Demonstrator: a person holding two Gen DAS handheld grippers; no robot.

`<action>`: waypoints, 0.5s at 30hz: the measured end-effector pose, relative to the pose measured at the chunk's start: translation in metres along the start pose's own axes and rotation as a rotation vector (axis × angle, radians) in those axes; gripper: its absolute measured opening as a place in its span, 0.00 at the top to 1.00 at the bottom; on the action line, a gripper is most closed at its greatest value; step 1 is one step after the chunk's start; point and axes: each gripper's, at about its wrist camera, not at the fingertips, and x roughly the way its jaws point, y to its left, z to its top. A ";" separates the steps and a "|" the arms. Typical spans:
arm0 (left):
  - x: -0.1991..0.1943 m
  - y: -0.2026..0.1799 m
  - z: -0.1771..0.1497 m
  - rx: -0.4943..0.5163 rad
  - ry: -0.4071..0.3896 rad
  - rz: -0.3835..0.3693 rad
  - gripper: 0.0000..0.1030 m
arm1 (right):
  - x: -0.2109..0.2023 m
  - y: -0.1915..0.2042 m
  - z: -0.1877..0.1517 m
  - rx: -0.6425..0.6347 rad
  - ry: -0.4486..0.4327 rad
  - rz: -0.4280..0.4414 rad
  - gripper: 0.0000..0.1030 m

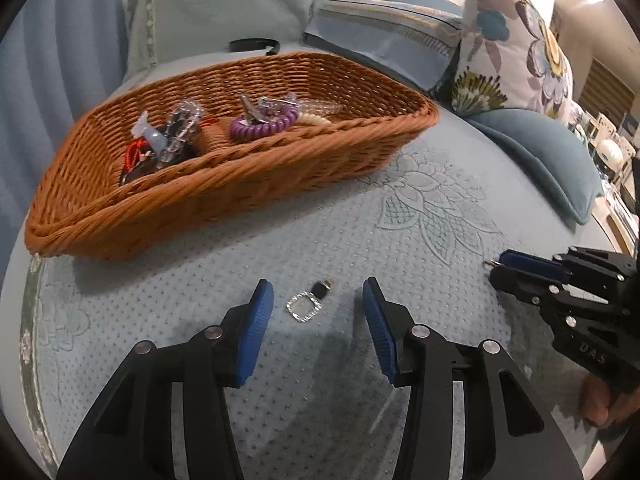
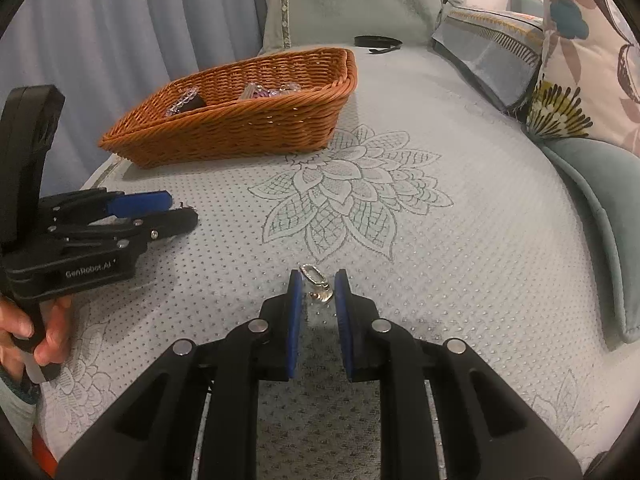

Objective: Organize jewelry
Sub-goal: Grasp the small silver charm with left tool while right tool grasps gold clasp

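Observation:
A small rhinestone buckle clip [image 1: 306,304] lies flat on the pale blue bedspread [image 1: 360,220]. My left gripper [image 1: 316,292] stands open around it, a pad on each side and clear of it. My right gripper [image 2: 318,276] is shut on a small silver sparkly piece [image 2: 316,280], which stands upright between the narrow pads just over the cover. From the left wrist view the right gripper [image 1: 494,266] shows at the right with a metal tip poking out. The brown wicker basket [image 1: 240,184] holds a purple coil tie [image 1: 264,126], a clear bead bracelet [image 1: 182,124] and a red piece [image 1: 134,154].
The basket [image 2: 240,128] sits at the bed's far left, near the blue curtain [image 2: 120,40]. A black headband [image 1: 254,45] lies behind it by the pillows. A floral cushion [image 1: 516,40] and a blue cushion [image 1: 540,152] line the right side. A hand [image 2: 44,332] holds the left gripper [image 2: 172,212].

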 end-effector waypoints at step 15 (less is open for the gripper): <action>-0.002 -0.005 -0.004 -0.062 -0.005 -0.025 0.67 | -0.006 0.007 -0.004 -0.045 -0.011 0.059 0.86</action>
